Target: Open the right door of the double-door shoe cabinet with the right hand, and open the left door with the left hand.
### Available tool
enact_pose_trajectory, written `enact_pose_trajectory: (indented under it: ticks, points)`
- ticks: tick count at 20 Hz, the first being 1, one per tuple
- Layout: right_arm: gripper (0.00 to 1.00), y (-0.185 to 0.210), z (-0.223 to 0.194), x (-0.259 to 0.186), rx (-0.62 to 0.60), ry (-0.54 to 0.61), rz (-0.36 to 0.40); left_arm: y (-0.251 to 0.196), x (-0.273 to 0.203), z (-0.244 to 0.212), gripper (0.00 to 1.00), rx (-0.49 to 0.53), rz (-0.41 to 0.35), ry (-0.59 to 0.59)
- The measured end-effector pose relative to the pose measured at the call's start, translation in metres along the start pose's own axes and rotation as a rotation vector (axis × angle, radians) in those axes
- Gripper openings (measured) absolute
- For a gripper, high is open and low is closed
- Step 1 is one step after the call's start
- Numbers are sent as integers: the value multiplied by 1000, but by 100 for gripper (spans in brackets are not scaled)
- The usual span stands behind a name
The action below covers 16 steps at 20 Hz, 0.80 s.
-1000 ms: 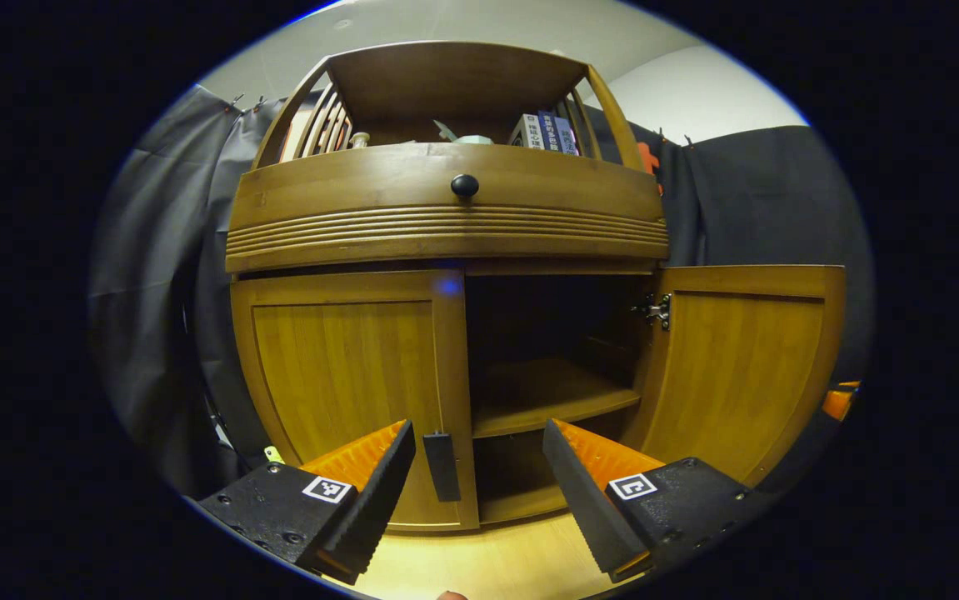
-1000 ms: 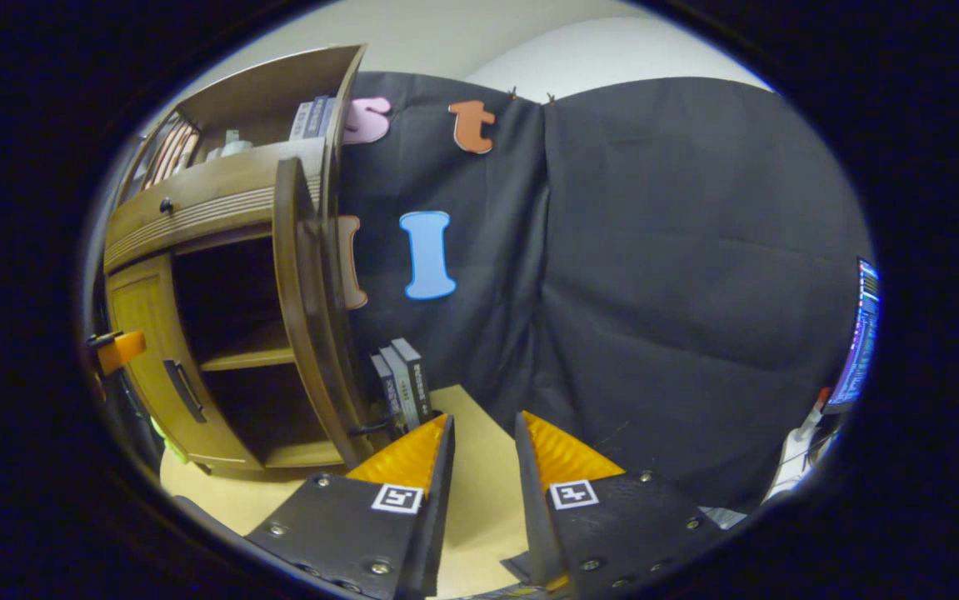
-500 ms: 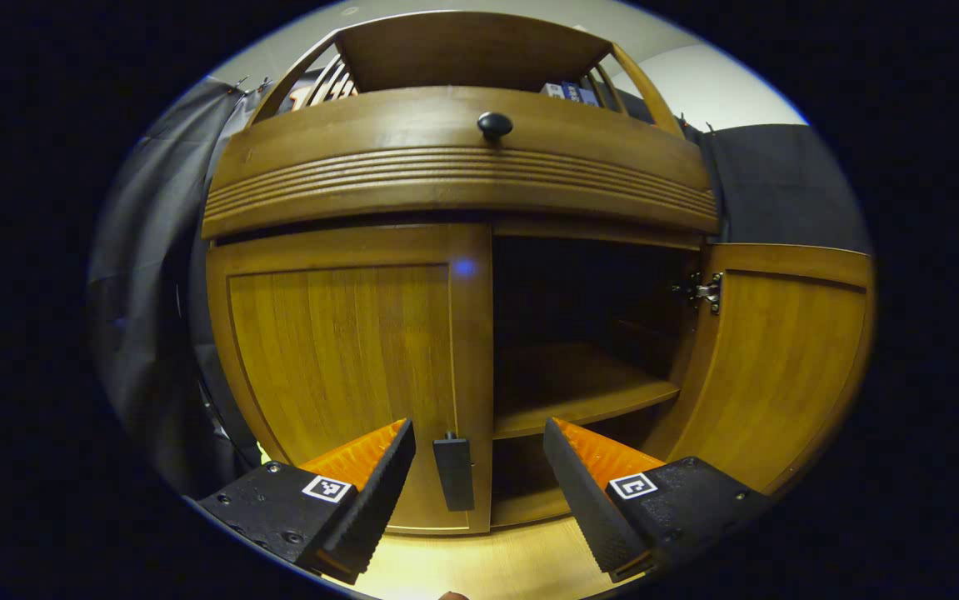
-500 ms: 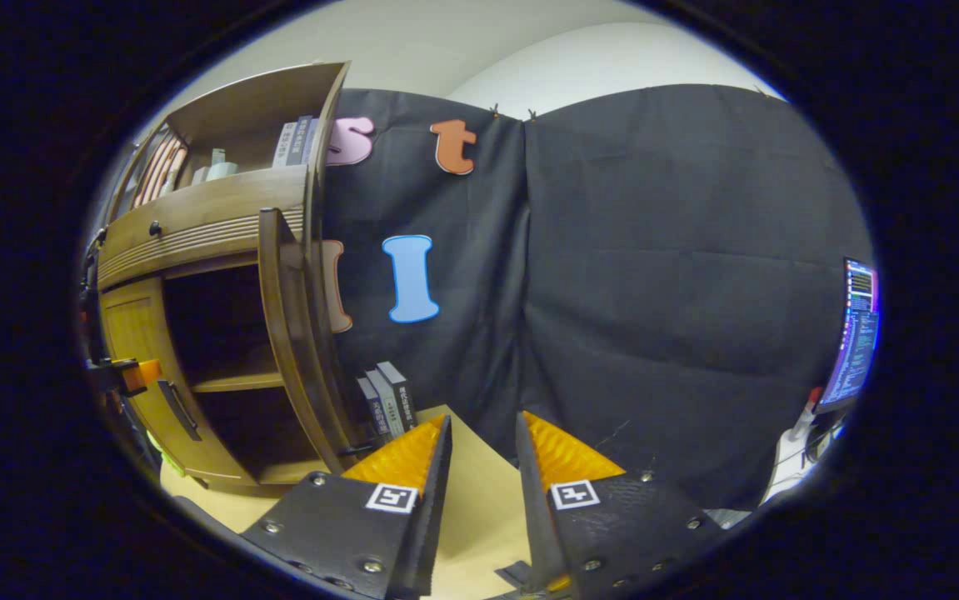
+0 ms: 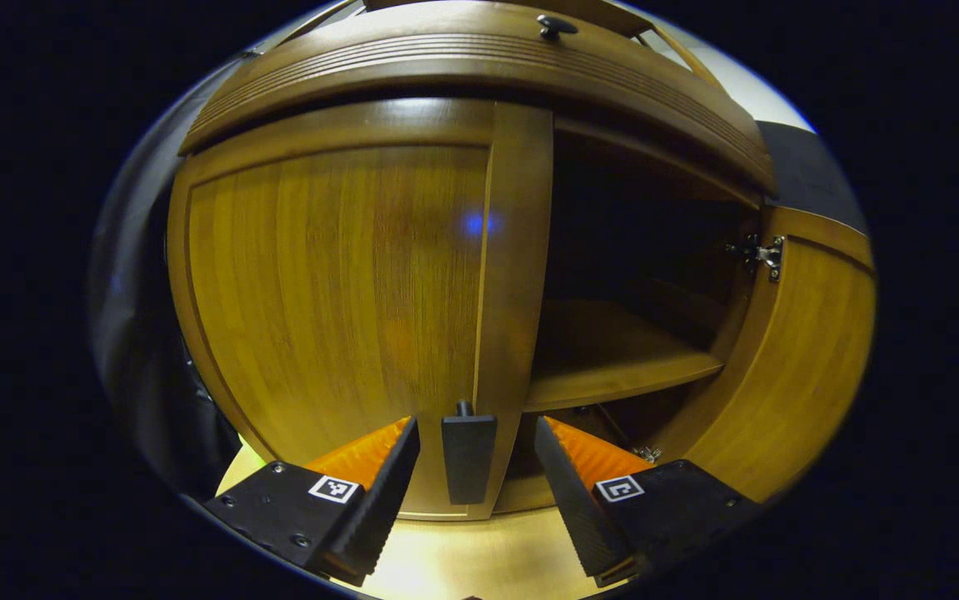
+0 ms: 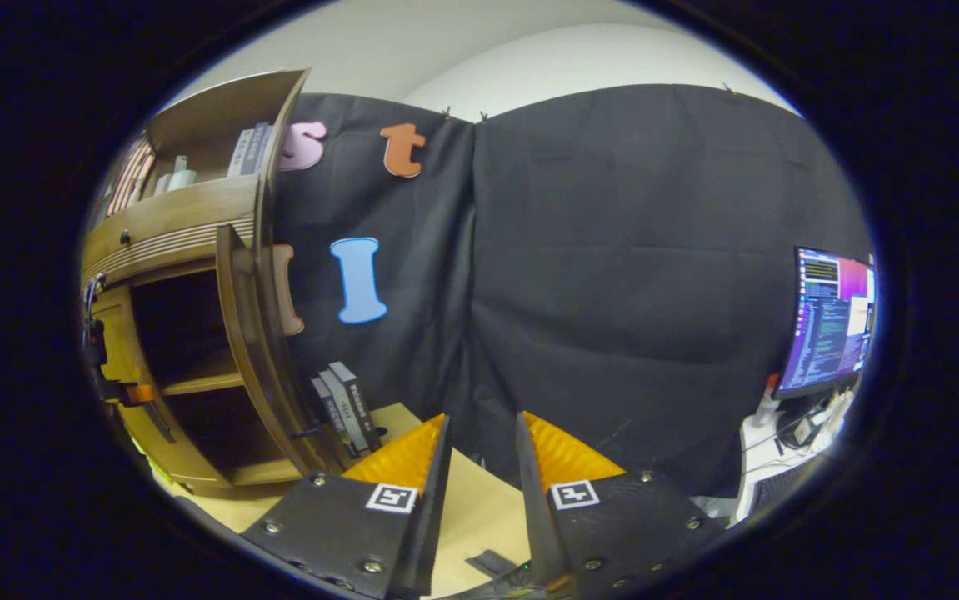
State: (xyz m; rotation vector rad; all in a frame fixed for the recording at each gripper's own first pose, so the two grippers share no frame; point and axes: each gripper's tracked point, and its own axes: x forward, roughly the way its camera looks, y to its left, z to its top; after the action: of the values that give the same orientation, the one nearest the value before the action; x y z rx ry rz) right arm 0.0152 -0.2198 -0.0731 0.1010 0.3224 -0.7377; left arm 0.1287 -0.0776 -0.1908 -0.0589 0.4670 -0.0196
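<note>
Orange jaws astride door handle (image 5: 468, 457)

The cabinet's top shelf (image 5: 579, 7) slips off the upper edge in the left gripper view. In the right gripper view, the left hand-held gripper (image 6: 125, 392) sits tiny at the rim, its jaws unreadable, and the left door (image 6: 117, 333) is half cut off.

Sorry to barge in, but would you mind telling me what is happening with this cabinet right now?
A person is opening a double-door shoe cabinet with two handheld grippers. The right door already stands open, showing a bare shelf inside. The left door is shut. The left gripper is open, its fingers on either side of the door's dark handle without pressing it. The right gripper is away from the cabinet, open and holding nothing, facing the black cloth wall.
</note>
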Motion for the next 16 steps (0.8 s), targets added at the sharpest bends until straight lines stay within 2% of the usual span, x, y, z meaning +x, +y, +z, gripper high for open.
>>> enact_pose_trajectory:
  ticks: [1,3,5,7,8,14,16]
  points:
    - [44,-3,0,-1,8,1,-12,0,1,0,88,-1,1,5]
    - [44,-11,-5,0,19,4,-33,5,3,-3,84,-4,7,14]
    - [44,-14,-6,-4,28,3,-43,10,2,-7,72,-2,14,38]
    - [43,-16,-6,-5,33,4,-46,20,0,-9,48,-5,37,47]
    - [44,-16,-9,-6,33,8,-45,21,2,-11,40,-12,44,50]
    - [44,-13,-8,4,22,19,-17,21,2,-9,35,-5,54,29]
    - [47,-9,-7,7,20,23,-2,21,2,-9,32,-16,56,27]
